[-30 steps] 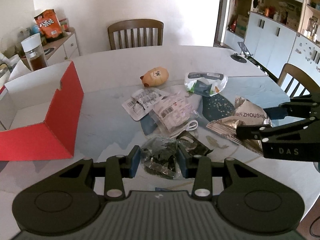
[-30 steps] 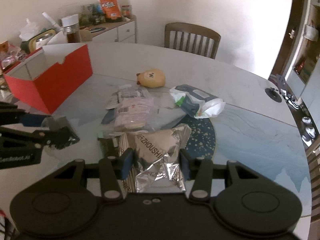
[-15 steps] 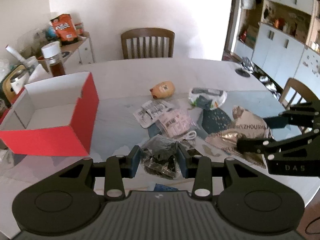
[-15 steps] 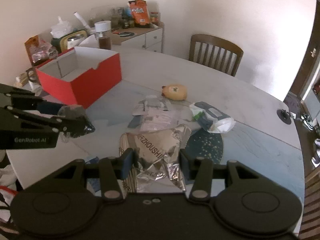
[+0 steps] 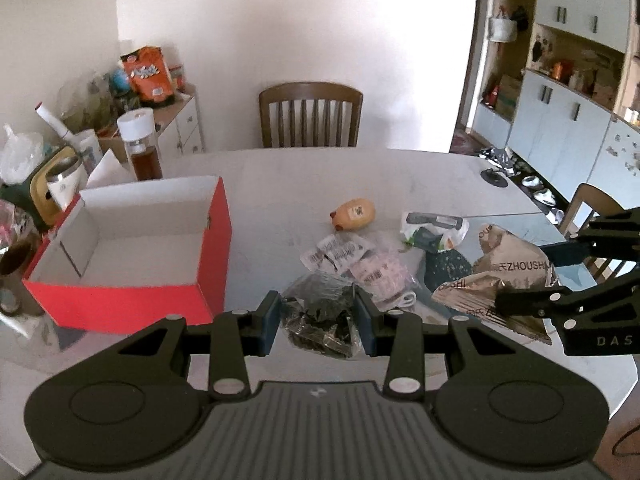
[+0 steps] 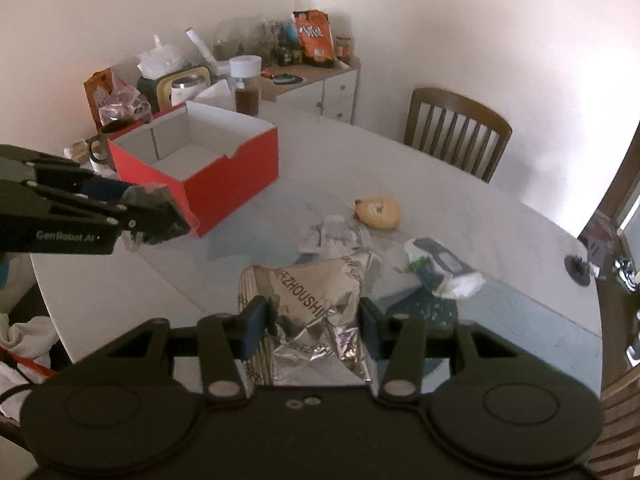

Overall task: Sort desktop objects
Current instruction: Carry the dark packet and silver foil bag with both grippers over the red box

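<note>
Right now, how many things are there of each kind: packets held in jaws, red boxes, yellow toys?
Packets held in jaws: 2 (dark packet, silver bag)
Red box: 1
Yellow toy: 1
Total: 4

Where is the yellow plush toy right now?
The yellow plush toy lies on the table, right of the red box, just beyond the scattered packets.
</note>
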Action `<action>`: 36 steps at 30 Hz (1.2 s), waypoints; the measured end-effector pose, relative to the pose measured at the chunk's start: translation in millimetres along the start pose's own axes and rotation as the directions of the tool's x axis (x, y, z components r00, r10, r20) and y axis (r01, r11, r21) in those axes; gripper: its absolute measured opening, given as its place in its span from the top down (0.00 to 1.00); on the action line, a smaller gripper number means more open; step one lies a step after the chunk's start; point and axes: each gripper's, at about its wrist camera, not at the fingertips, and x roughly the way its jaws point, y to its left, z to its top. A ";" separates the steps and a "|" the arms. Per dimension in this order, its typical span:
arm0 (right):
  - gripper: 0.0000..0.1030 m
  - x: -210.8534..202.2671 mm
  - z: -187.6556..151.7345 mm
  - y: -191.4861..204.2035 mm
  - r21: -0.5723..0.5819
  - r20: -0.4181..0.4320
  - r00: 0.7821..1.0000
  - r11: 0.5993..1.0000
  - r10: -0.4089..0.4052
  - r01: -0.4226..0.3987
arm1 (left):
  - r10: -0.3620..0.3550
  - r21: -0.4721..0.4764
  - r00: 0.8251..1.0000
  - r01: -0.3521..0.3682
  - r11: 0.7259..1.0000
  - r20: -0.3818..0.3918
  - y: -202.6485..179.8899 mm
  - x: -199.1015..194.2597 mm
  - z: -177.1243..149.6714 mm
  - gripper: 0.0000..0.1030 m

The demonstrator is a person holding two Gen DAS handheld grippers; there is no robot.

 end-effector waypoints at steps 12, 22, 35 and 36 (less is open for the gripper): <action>0.53 28.5 49.5 45.1 0.028 -0.007 1.000 0.999 -0.022 0.022 | -0.041 0.060 0.999 0.041 0.997 0.000 78.3 11.7 23.3 0.62; 0.53 67.7 95.1 86.2 0.000 -0.014 1.000 1.000 -0.026 0.026 | -0.037 0.054 0.999 0.037 0.998 -0.012 145.5 27.3 33.9 0.62; 0.53 117.2 150.7 124.2 -0.067 -0.012 1.000 0.998 0.002 -0.003 | 0.009 0.060 0.999 -0.006 0.998 -0.038 216.7 49.7 53.8 0.62; 0.53 120.9 154.1 126.0 -0.072 -0.012 1.000 0.997 0.004 -0.004 | 0.014 0.061 0.999 -0.011 0.998 -0.040 221.7 51.7 55.5 0.62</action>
